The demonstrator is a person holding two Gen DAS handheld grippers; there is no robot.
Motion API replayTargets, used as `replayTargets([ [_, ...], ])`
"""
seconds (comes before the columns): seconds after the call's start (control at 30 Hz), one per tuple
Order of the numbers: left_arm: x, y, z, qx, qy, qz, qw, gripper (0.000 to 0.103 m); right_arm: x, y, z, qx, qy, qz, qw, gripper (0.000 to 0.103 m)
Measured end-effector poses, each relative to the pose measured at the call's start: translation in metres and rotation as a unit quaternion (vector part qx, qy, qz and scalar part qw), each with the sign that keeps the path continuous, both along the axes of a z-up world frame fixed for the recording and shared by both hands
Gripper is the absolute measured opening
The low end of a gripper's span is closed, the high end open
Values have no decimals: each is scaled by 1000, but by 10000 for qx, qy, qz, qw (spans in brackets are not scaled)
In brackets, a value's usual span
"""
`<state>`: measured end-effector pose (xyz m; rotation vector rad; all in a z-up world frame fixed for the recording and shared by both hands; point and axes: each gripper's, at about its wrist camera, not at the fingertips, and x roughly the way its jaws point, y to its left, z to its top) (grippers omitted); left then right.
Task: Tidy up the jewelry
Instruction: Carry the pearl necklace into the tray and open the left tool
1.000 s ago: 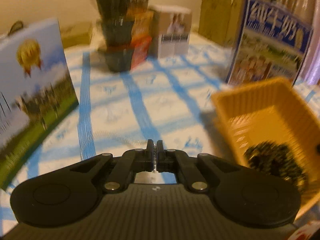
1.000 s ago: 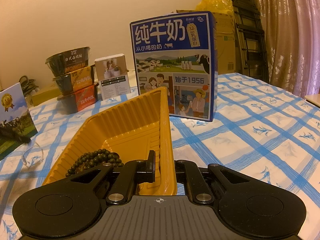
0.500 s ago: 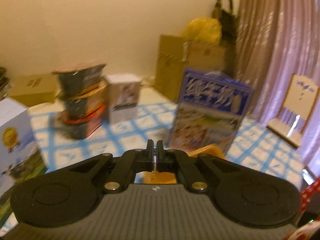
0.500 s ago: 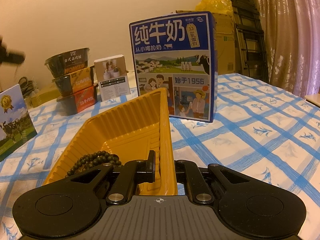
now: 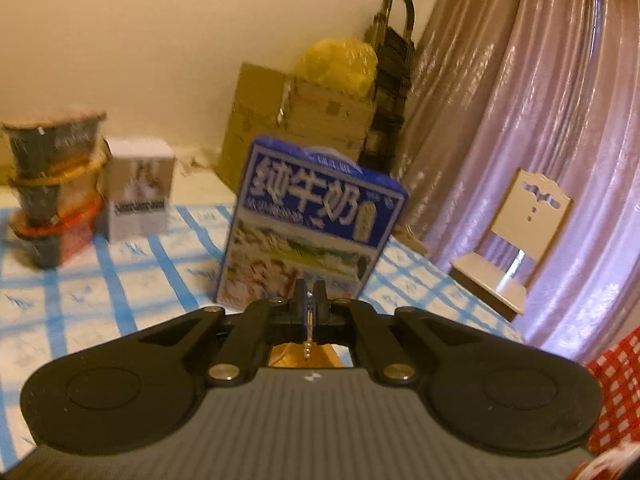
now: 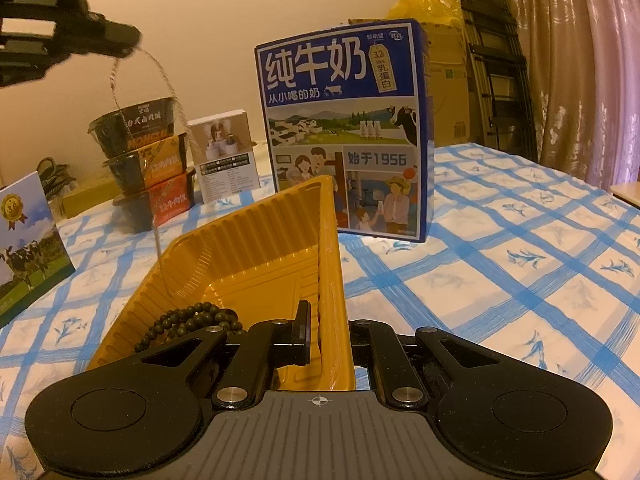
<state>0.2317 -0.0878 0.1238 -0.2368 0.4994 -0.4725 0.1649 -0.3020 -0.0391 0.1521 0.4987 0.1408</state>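
Note:
My left gripper [image 5: 309,300] is shut on a thin silver chain necklace [image 5: 307,350]. In the right wrist view it [image 6: 128,46] is high at the upper left, and the necklace [image 6: 156,216] hangs from it in a long loop down into the yellow tray [image 6: 256,248]. A dark green bead bracelet [image 6: 188,320] lies in the near left part of the tray. My right gripper [image 6: 326,332] is shut on the tray's near right wall, one finger inside and one outside.
A blue milk carton box [image 6: 344,132] stands just behind the tray. Stacked food bowls [image 6: 148,164] and a small white box [image 6: 226,156] stand at the back left. A cow-picture box [image 6: 28,240] is at the left. The blue-checked tablecloth [image 6: 500,248] stretches to the right.
My left gripper has lifted from the table on the left and swung up and right over the tray, carrying the necklace. The right gripper and tray have not moved.

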Motion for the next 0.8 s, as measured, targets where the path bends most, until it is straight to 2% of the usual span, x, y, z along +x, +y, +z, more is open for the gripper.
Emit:
replayTargets([
  [0.1,1,-6,-13,25,278,-116,9995,2,0,0,0,1,2,0,10000,9],
  [0.2,1,-10,-25,248,471,-116,9985,5,0,0,0,5,2,-2,10000,9],
  [0.27,-1,-10,-31,292,571,-115,9979,10,0,0,-1,4,-4,-3,10000,9],
  [0.33,-3,-6,-36,313,616,-60,9976,14,0,0,-2,0,-5,-5,10000,9],
  [0.63,-14,15,-54,641,746,297,9947,18,-1,1,-2,-50,-5,-13,10000,9],
  [0.8,-22,27,-65,676,882,438,9928,21,-1,2,-3,-84,-19,0,10000,9],
])
